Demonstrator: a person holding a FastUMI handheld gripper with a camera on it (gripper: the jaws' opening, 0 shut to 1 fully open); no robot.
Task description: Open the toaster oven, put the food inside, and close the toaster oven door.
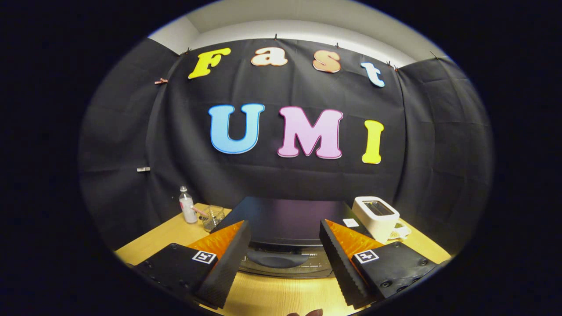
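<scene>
we see the gripper (284, 237) hanging above the near part of a wooden table (281, 294), its fingers spread wide with nothing held between them. just ahead, framed in the gap, sits the toaster oven (285, 221), dark and low, its door shut and the curved handle (277, 259) facing us. to the far right of it stands a white toaster (376, 216) with something pale beside it (possibly the food, though it is too small to tell). on the far left of the table are a clear bottle (187, 205) and a small glass container (213, 217) close together.
</scene>
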